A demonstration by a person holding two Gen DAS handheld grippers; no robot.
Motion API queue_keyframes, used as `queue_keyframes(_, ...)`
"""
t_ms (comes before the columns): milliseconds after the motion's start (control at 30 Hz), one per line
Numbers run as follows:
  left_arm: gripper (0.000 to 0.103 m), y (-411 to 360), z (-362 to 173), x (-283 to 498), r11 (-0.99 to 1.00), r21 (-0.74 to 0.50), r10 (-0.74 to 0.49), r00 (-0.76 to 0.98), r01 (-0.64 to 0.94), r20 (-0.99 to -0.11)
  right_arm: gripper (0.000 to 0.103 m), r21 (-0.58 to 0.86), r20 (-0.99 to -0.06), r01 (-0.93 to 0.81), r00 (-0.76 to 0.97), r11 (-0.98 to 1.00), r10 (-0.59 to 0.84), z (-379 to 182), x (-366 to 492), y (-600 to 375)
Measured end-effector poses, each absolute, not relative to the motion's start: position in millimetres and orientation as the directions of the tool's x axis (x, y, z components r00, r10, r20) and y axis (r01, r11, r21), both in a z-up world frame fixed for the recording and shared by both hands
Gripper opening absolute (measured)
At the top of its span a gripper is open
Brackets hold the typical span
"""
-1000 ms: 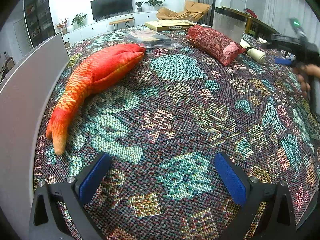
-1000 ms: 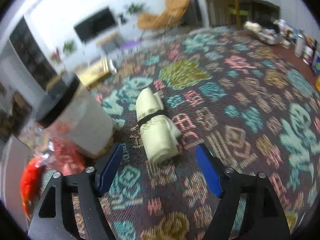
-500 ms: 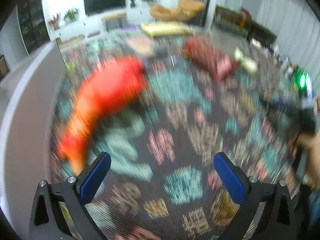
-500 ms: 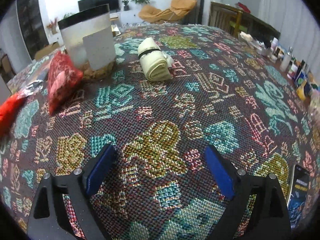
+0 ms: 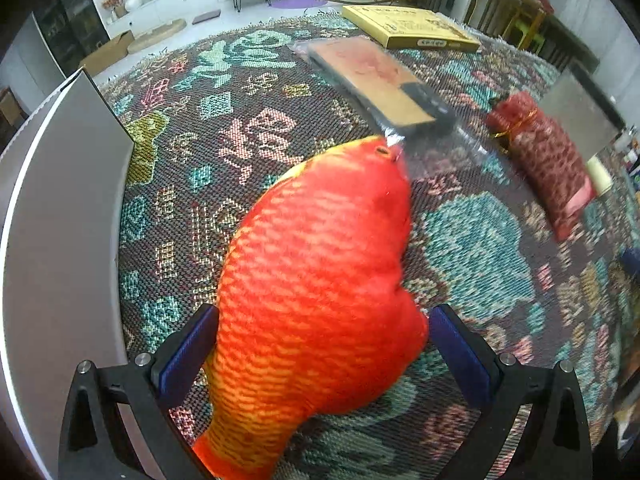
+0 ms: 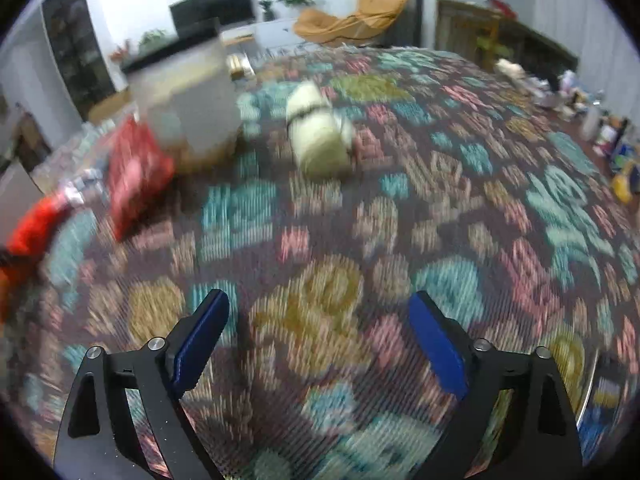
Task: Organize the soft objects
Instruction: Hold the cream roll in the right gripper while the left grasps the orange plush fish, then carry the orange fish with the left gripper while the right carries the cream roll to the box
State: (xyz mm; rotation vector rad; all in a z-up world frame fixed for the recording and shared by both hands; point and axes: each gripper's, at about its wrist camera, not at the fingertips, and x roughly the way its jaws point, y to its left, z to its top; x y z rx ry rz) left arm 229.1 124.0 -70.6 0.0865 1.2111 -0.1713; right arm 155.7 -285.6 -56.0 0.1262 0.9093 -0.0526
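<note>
An orange-red plush fish (image 5: 316,280) lies on the patterned tablecloth (image 5: 248,136). My left gripper (image 5: 320,352) points steeply down over it, open wide, with the fish's body between the blue pads; I see no squeeze. To the right lies a red mesh pouch (image 5: 548,164). The blurred right wrist view shows a cream rolled cloth (image 6: 316,136) with a dark band, the red pouch (image 6: 136,168) and the fish (image 6: 32,224) at far left. My right gripper (image 6: 316,340) hangs over bare cloth well short of the roll, its jaws closing slightly from wide, nothing between them.
A grey upright panel (image 5: 60,240) borders the table's left side. A plastic-wrapped flat pack (image 5: 380,84) and a yellow box (image 5: 408,26) lie beyond the fish. A translucent tub with a dark lid (image 6: 188,104) stands by the pouch. Bottles and clutter (image 6: 600,128) line the right edge.
My left gripper swept left and forward to the fish, which now sits between its pads. My right gripper backed away from the cream roll, which now lies farther off.
</note>
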Motion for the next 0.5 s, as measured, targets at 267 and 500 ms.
queue_keyframes(267, 0.103, 117.1, -78.2, 218.1, 0.978, 0.027, -0.048, 0.35, 0.207, -0.936, 0.09, 0.096, -0.846, 0.061, 0.53, 0.993, 0.05, -39.4, 265.8, -306.3)
queue_keyframes(500, 0.045, 134.2, -70.6, 208.0, 0.989, -0.03, -0.084, 0.389, 0.143, -0.918, 0.036, 0.069, -0.863, 0.1, 0.505, 0.993, 0.009, -64.9, 277.6, -290.3)
